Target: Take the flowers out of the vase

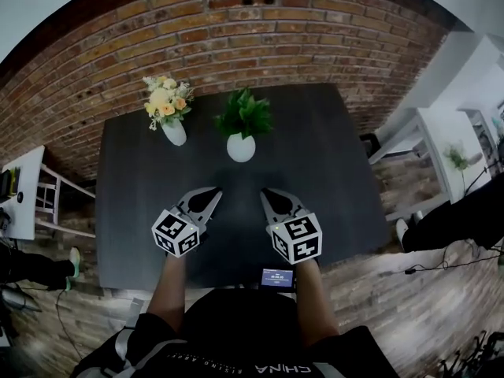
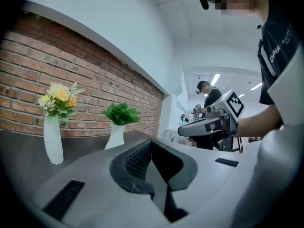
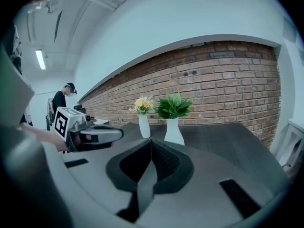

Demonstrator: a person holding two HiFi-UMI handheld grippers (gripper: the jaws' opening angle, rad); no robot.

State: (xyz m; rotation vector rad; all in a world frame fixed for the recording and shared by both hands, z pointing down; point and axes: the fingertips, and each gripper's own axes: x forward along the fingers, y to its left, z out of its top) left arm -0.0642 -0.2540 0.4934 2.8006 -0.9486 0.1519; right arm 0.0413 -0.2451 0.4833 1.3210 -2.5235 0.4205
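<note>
Hovering above the near part of the dark table [image 1: 331, 172], seen from the head view: left gripper [image 1: 213, 193] at about 7 o'clock of the tabletop, jaws pressed together with nothing between them; right gripper [image 1: 265, 193] at about 5 o'clock, jaws likewise together and empty; tips angled toward each other, apart. Small lit screen [image 1: 277, 277] at the table's 6 o'clock edge, between the person's forearms. Green leafy plant [image 1: 245, 114] in a rounded white vase [image 1: 241, 147], upright, toward 12 o'clock. Yellow and peach flowers [image 1: 167, 98] standing in a slim white vase [image 1: 174, 131], upright, at 11 o'clock, well apart from both grippers. Brick wall [image 1: 236, 30] beyond the far edge.
</note>
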